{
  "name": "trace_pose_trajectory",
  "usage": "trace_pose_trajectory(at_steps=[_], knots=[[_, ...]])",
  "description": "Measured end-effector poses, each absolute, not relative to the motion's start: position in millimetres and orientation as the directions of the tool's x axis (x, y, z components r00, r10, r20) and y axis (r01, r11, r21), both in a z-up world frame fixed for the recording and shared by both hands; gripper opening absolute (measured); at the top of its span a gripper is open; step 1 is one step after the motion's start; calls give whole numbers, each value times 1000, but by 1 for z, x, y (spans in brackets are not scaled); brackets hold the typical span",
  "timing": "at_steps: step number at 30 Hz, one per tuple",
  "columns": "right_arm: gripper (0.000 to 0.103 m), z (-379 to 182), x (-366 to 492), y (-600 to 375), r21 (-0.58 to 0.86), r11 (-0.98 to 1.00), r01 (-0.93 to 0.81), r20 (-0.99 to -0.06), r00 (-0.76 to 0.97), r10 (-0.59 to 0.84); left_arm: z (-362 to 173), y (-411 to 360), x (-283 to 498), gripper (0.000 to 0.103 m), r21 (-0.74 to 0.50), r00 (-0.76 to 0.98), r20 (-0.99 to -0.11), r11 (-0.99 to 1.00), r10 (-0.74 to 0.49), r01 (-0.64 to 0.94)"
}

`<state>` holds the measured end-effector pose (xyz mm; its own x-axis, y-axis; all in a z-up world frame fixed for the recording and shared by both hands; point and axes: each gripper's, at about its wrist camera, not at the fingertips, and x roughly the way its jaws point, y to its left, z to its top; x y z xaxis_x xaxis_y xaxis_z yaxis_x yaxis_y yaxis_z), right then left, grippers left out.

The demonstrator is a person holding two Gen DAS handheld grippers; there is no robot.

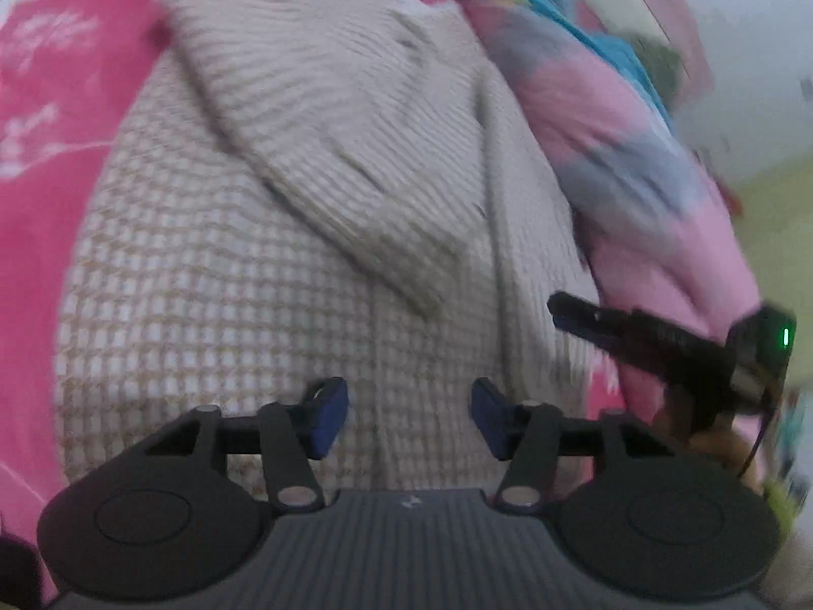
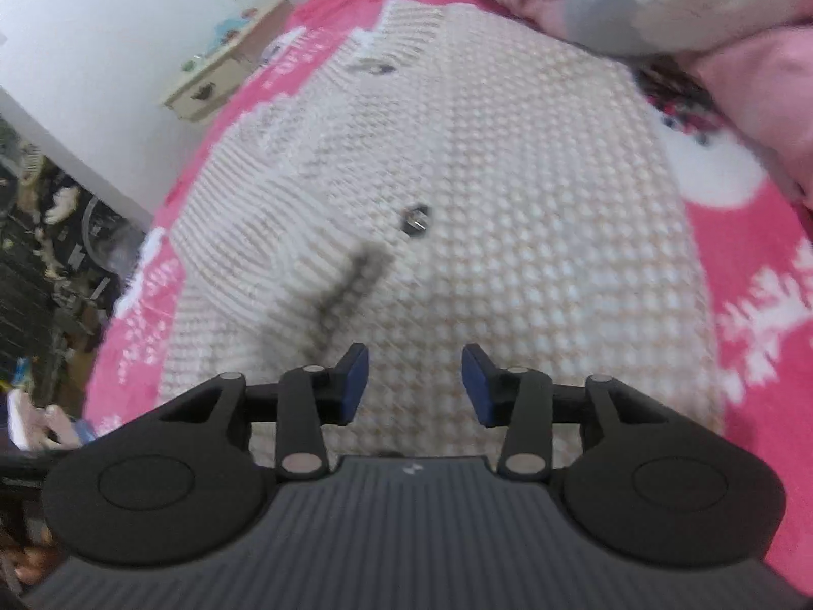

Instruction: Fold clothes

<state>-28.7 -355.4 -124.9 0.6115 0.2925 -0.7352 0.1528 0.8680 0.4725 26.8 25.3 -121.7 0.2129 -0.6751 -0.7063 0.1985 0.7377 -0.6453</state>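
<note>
A cream knit sweater (image 1: 284, 234) lies spread on a pink bedspread (image 1: 45, 101) printed with white motifs, and both cameras are blurred by motion, so the weave reads only as a rough grid. In the left wrist view a ribbed sleeve (image 1: 325, 117) lies folded diagonally across the sweater's body, and the left gripper (image 1: 409, 418) hovers above the knit with its blue pads well apart and nothing between them. At that view's right edge the right gripper (image 1: 569, 312) shows side-on over the sweater's edge; its tips are too smeared there to read. A bundled pink, grey and blue quilt (image 1: 630, 152) lies along the sweater's far side, cut off by the fisheye rim. In the right wrist view the right gripper (image 2: 415, 386) is spread wide and empty over the sweater (image 2: 508, 254). A small dark button or snap (image 2: 415, 219) sits on the knit, and a dark smear (image 2: 345, 295) beside it could be a shadow or a stain. A pale cabinet (image 2: 223, 66) stands beyond the bed.
</note>
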Motion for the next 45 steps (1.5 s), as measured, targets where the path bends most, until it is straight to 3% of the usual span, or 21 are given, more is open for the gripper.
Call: trace_pose_trajectory(at_steps=[7,10,12,14,16,17,18,20,23,27,33,42,45], knots=[[50,-133,61,-320,389,921,-3,-726,615,308,-156,42,70,62,-762,236,-637,646,-734,-48],[50,-139,96,-315,378,926,-22,-750,579,320,-170,25,84,62,-750,181,-659,655,-730,-89],[50,-147,114,-313,397,917,-41,-768,532,356,-185,17,91,60,-740,158,-672,663,-724,-111],[48,-157,126,-310,400,915,-55,-795,476,377,-197,11,95,50,-728,144,-685,673,-714,-128],[27,-165,128,-304,397,916,-67,-820,423,386,-200,7,94,40,-715,153,-698,687,-699,-126],[22,-162,125,-302,395,916,-70,-821,421,386,-201,6,93,30,-712,159,-702,692,-694,-121],[13,-158,122,-300,393,917,-74,-821,421,386,-198,7,90,27,-713,164,-701,693,-695,-110],[9,-145,112,-299,400,914,-66,-811,439,386,-189,13,82,22,-720,172,-691,689,-702,-83],[8,-119,88,-301,473,880,-28,-771,470,430,-172,23,67,21,-725,182,-682,688,-708,-36],[8,-104,51,-281,527,849,-41,-752,442,489,-148,53,32,21,-658,135,-742,752,-657,40],[8,-145,3,-225,584,811,-30,-771,292,566,-150,93,0,20,-546,86,-832,837,-548,45],[9,-147,-6,-181,548,826,-132,-777,284,561,-152,99,0,20,-413,106,-900,905,-423,104],[13,-173,-5,-172,514,847,-136,-813,236,532,-162,106,-2,26,-414,73,-906,909,-417,51]])
